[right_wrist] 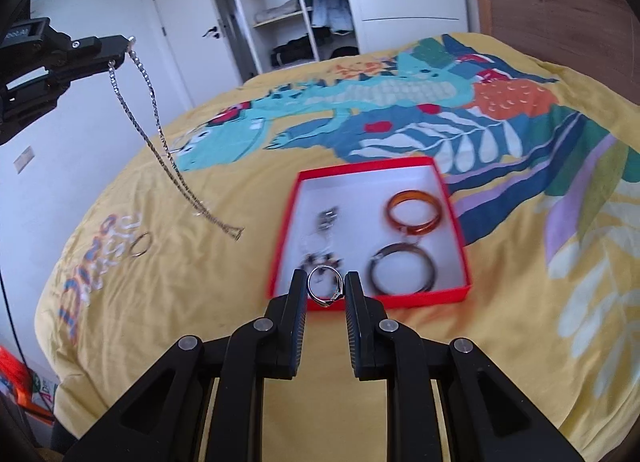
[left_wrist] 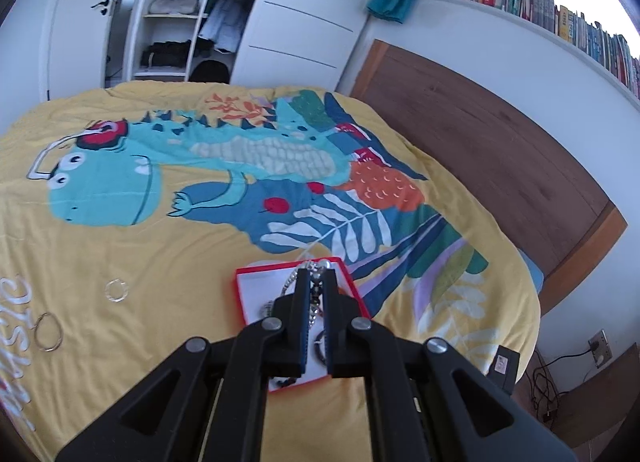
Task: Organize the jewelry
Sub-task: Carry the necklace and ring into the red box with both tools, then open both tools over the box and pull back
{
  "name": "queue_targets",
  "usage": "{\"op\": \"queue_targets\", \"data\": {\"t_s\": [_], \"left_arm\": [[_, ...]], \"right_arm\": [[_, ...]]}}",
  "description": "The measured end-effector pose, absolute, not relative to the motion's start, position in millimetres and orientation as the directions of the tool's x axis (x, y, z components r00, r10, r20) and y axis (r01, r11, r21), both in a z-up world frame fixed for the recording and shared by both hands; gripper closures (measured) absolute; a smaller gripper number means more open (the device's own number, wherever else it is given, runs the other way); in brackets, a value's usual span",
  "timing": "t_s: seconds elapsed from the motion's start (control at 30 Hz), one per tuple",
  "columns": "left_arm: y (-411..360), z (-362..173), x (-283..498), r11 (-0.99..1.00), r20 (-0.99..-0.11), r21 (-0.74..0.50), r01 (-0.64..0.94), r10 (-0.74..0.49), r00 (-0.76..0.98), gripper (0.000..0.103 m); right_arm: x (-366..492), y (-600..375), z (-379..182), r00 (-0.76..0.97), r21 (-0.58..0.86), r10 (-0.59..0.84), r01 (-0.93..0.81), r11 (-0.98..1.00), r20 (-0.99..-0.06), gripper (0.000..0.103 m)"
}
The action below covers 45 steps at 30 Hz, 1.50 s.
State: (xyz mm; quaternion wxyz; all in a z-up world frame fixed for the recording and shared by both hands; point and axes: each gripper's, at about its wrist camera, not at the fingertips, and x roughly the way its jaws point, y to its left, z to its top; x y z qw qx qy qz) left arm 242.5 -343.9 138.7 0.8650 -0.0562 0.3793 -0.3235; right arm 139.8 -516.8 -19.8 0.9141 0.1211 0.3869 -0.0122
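Observation:
My left gripper (left_wrist: 318,271) is shut on a silver chain necklace (left_wrist: 293,279), above a red box (left_wrist: 256,275). From the right wrist view, the left gripper (right_wrist: 120,51) is in the air at upper left. The necklace (right_wrist: 160,134) hangs from it in a long loop whose end reaches the bedspread left of the red box (right_wrist: 364,165). My right gripper (right_wrist: 325,282) is shut on a small silver ring (right_wrist: 316,294) at the box's near edge. In the white-lined box lie an orange bangle (right_wrist: 414,212), a dark bangle (right_wrist: 402,268) and some small pieces (right_wrist: 326,218).
A yellow dinosaur bedspread (left_wrist: 120,246) covers the bed. A clear ring (left_wrist: 116,290) and a silver hoop (left_wrist: 48,332) lie on it left of the box; the hoop (right_wrist: 141,244) also shows from the right. A black device (left_wrist: 506,364) sits at the bed's edge below the wooden headboard (left_wrist: 480,142).

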Motion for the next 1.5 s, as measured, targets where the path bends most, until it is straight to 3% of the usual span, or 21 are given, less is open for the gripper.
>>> {"op": "queue_targets", "data": {"t_s": [0.33, 0.57, 0.97, 1.2, 1.5], "left_arm": [[-406.6, -6.5, 269.7, 0.803, -0.812, -0.303, 0.513, -0.499, 0.302, 0.098], [-414.3, -65.0, 274.0, 0.817, -0.866, -0.280, 0.504, -0.442, 0.235, 0.098], [-413.0, -99.0, 273.0, 0.836, -0.901, -0.268, 0.479, -0.393, 0.181, 0.096], [-410.4, -92.6, 268.0, 0.825, -0.895, -0.295, 0.482, -0.415, 0.164, 0.076], [-394.5, -56.1, 247.3, 0.811, -0.869, -0.306, 0.498, -0.451, 0.202, 0.071]], "right_arm": [[197.4, -560.8, -76.9, 0.642, 0.217, 0.064, 0.163, 0.963, -0.764, 0.085], [222.0, -563.6, -113.7, 0.580, 0.208, 0.077, 0.162, 0.965, -0.811, 0.085], [239.8, -566.2, -134.5, 0.505, 0.163, 0.069, 0.143, 0.976, -0.860, 0.084], [231.2, -567.7, -127.2, 0.502, 0.151, 0.048, 0.167, 0.974, -0.864, 0.081], [200.6, -572.0, -86.0, 0.551, 0.149, 0.008, 0.212, 0.966, -0.835, 0.071]]}}
